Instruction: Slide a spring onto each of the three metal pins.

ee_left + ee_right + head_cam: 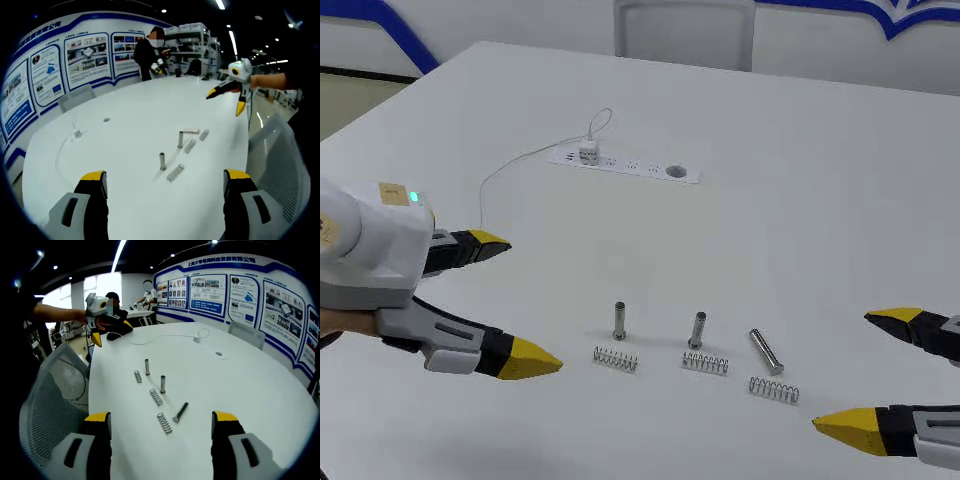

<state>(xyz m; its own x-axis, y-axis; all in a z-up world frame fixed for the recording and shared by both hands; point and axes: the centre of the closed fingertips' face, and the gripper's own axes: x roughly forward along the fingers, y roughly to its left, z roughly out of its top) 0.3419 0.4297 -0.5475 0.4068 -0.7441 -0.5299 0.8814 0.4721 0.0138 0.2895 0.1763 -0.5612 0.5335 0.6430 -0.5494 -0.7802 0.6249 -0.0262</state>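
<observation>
Both released, empty: left tongs [530,304] & right tongs [843,370]. 3 pins [698,329] w/ springs [705,364] just beside on table [800,200]. Risk: a spring may squirt out of the grip, or a bump topples an upright pin; rightmost pin [766,351] lies flat.

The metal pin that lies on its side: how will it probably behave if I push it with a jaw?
The lying pin is a smooth round cylinder on a flat table, so it will probably roll. Its wider head end may make it curve. It looks like solid metal, so likely stiff.
</observation>
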